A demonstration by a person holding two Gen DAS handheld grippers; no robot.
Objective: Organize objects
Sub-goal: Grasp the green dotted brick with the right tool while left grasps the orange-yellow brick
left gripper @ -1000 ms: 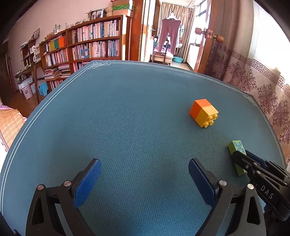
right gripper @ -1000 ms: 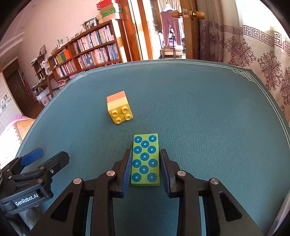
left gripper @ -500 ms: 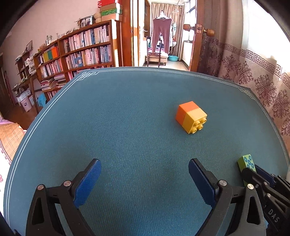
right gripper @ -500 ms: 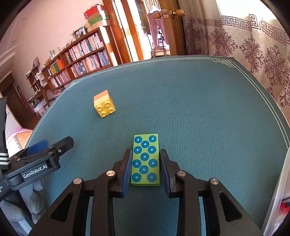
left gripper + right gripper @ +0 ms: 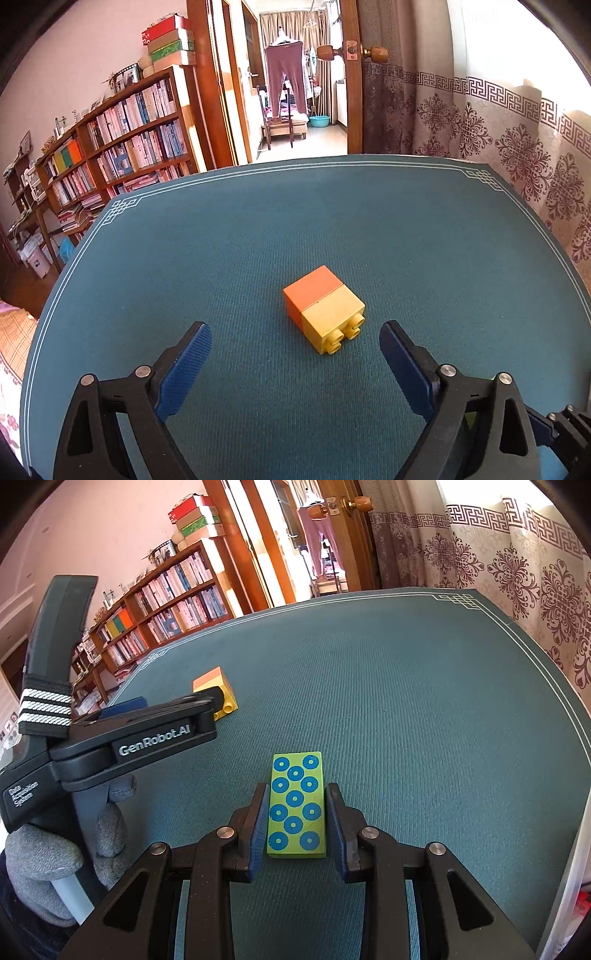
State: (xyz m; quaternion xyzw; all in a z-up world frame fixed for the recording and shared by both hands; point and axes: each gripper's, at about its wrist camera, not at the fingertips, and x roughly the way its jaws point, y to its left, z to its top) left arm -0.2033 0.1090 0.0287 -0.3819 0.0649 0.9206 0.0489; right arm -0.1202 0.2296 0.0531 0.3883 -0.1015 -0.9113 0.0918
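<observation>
The left gripper (image 5: 295, 345) has swung over so the brick (image 5: 325, 312) now sits just ahead between its closing, empty jaws, ready to grab, while the right gripper (image 5: 295, 812) clamps the green block (image 5: 297, 805).

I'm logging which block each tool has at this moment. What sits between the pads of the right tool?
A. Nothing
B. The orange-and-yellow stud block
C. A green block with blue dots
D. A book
C: in the right wrist view the green block with blue dots sits clamped between the pads of the right tool, while the orange-and-yellow block lies apart, over by the left tool.
</observation>
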